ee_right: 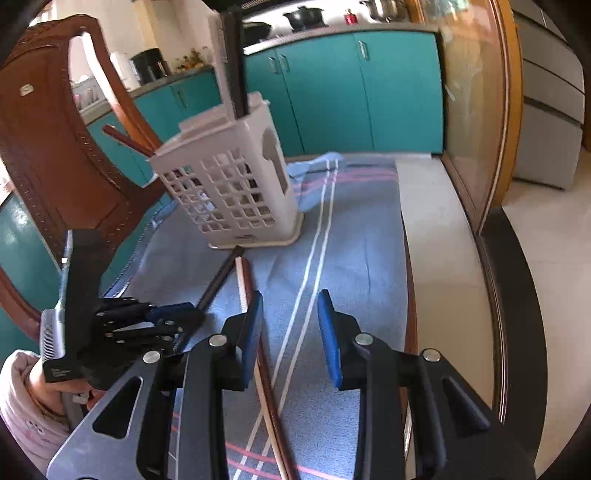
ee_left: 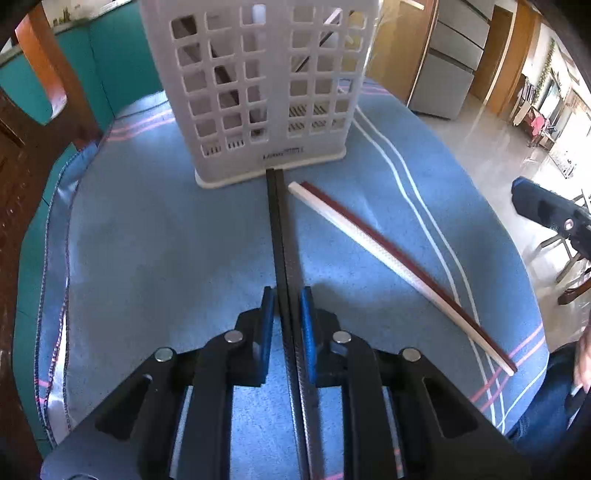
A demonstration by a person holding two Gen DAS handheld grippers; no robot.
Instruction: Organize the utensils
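Basket (ee_left: 258, 92) blocks ahead; cloth (ee_left: 147, 240) free left, chopsticks (ee_left: 399, 269) right.

Your left wrist camera looks down along its hand-held gripper (ee_left: 287, 302), close above the table (ee_left: 166, 240), facing the white basket (ee_left: 258, 92). Your right wrist camera sits beside it, also tilted down. Both views share the basket, the blue cloth (ee_right: 351, 240) and the chopsticks (ee_right: 221, 277).

Place: home kitchen
Ahead of the right claw (ee_right: 290, 325): teal cabinets (ee_right: 332, 88), pots (ee_right: 303, 16) on the counter
Left of it: wooden chair (ee_right: 55, 147)
Under it: cloth-covered tabletop (ee_right: 354, 240)
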